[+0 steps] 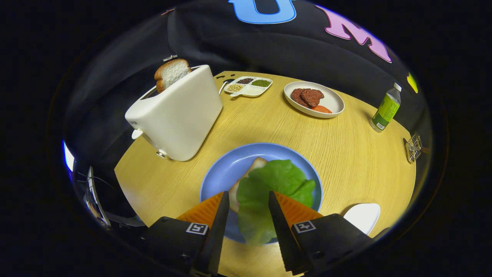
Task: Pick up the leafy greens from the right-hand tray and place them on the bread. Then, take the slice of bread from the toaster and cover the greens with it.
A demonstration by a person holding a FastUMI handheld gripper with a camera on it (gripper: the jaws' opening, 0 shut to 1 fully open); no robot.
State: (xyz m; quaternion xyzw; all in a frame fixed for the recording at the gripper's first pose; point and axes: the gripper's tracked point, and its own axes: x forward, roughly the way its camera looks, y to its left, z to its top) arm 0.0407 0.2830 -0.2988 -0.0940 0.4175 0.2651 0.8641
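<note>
two jaws spread around leafy greens [269,188], greens lying on bread [246,181], blue plate [226,169]

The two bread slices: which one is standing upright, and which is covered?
The bread slice in the toaster stands upright. The bread on the blue plate lies flat under the leafy greens, between the open claw's fingers.

The one camera rides on the tool [248,200] and looks forward and down along its two spread fingers, close above the blue plate [226,169] on the near surface [357,154], with the toaster [178,115] far left and the booth wall beyond.
</note>
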